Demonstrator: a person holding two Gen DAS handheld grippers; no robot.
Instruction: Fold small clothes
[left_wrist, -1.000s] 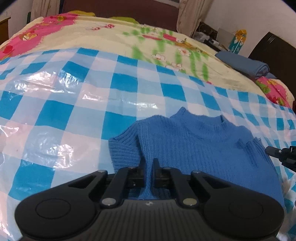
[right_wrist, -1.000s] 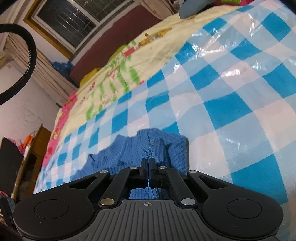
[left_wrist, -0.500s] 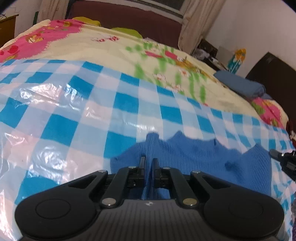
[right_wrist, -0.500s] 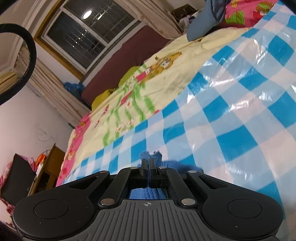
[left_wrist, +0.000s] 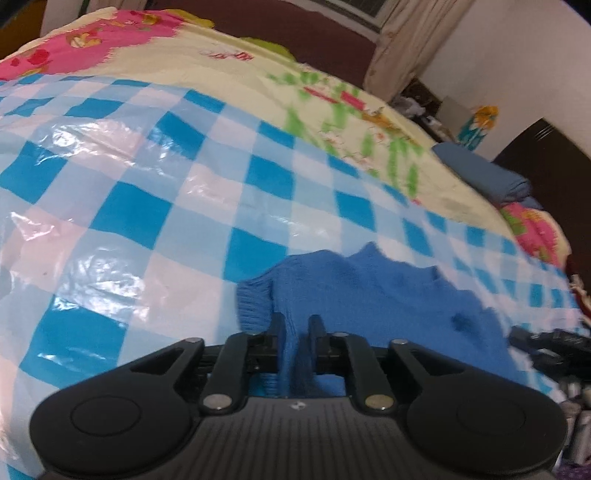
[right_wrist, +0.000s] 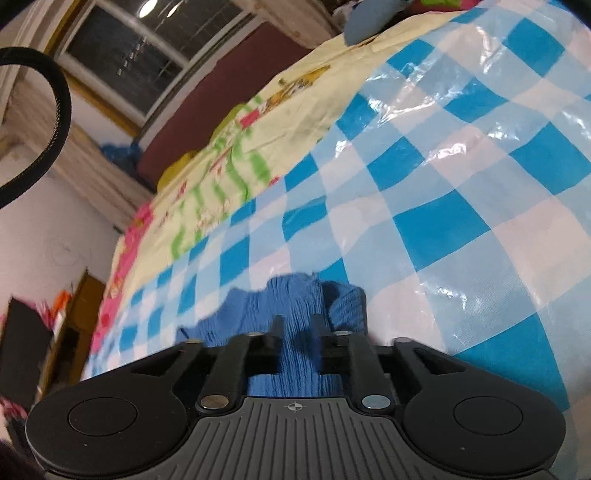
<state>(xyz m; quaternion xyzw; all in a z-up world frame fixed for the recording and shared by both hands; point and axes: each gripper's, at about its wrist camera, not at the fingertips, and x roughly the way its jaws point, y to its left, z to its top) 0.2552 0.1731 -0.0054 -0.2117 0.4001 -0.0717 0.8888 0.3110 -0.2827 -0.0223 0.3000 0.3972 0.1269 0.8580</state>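
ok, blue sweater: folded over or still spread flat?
Folded over. The blue knit sweater lies bunched on the checked plastic sheet, collar and a ribbed cuff at the far edge; knit runs between both grippers' just-opening jaws.

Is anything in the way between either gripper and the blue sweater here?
Nothing visible. The blue sweater already lies between the jaws of the left gripper and the right gripper, which have just been opening, on the checkered sheet.

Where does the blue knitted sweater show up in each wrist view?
Left wrist view: the blue sweater lies lower centre to right, a fold of it between the fingers of the left hand-held gripper.
Right wrist view: it sits lower centre, running between the fingers of the right hand-held gripper.
Shared landmark: the blue-and-white checked plastic sheet under it.
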